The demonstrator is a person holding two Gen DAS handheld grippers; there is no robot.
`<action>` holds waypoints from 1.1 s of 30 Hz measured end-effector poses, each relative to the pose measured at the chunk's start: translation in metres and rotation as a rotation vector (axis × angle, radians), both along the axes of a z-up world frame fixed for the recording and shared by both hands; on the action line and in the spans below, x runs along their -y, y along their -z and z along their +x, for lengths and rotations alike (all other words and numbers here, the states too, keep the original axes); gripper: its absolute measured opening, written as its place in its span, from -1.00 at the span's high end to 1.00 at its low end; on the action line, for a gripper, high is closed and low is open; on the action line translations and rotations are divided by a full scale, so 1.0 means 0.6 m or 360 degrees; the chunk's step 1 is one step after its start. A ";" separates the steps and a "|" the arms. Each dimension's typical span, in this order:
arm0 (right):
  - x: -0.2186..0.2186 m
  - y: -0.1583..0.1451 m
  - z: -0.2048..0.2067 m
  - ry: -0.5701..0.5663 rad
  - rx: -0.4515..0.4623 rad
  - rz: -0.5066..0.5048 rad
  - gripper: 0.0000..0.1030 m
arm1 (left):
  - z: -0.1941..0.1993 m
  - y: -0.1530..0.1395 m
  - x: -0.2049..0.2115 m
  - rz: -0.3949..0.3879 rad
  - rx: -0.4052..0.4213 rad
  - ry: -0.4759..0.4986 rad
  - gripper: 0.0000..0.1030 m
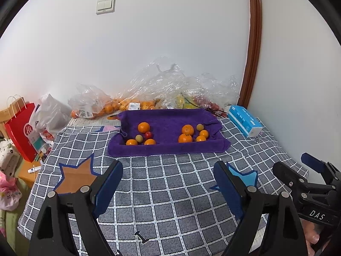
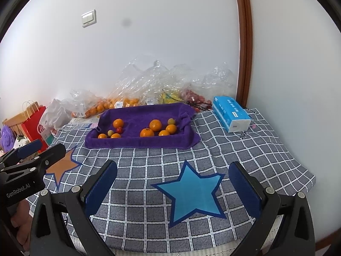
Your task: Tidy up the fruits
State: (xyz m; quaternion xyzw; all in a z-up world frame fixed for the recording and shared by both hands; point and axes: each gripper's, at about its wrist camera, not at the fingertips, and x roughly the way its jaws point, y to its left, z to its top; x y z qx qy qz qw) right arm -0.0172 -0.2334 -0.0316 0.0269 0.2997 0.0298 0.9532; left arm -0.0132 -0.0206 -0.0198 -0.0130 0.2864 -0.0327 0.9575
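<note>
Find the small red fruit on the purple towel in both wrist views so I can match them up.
Left wrist: the small red fruit sits in the left cluster on the purple towel, just below the big orange.
Right wrist: the same fruit is left of centre, again just below that orange.
Shared landmark: the blue tissue pack, right of the towel.

Checked cloth (image 2: 245, 149) bears purple towel (image 2: 140, 143), tissue pack (image 2: 231, 114).
</note>
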 end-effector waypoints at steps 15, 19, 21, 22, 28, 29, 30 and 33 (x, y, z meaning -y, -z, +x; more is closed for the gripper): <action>-0.004 -0.002 -0.010 -0.0004 0.0012 -0.0022 -0.99 | -0.004 -0.003 0.003 -0.0005 -0.0007 0.0003 -0.67; -0.004 -0.002 -0.010 -0.0006 0.0012 -0.0026 -0.99 | -0.005 -0.003 0.001 -0.0006 -0.0006 0.0001 -0.67; -0.005 -0.002 -0.011 -0.0010 0.0013 -0.0030 -0.99 | -0.005 -0.003 0.000 -0.0007 -0.0008 0.0001 -0.67; -0.006 -0.002 -0.011 -0.0012 0.0015 -0.0032 -0.99 | -0.006 -0.003 0.000 -0.0008 -0.0008 0.0001 -0.67; -0.007 -0.002 -0.011 -0.0014 0.0017 -0.0033 -0.99 | -0.006 -0.003 -0.002 -0.0008 -0.0009 -0.0003 -0.67; -0.007 -0.002 -0.011 -0.0015 0.0018 -0.0032 -0.99 | -0.006 -0.003 -0.003 -0.0008 -0.0009 -0.0003 -0.67; -0.007 -0.003 -0.011 -0.0015 0.0017 -0.0032 -0.99 | -0.006 -0.003 -0.003 -0.0008 -0.0010 -0.0002 -0.67; -0.007 -0.002 -0.012 -0.0014 0.0017 -0.0032 -0.99 | -0.006 -0.003 -0.003 -0.0009 -0.0012 -0.0001 -0.67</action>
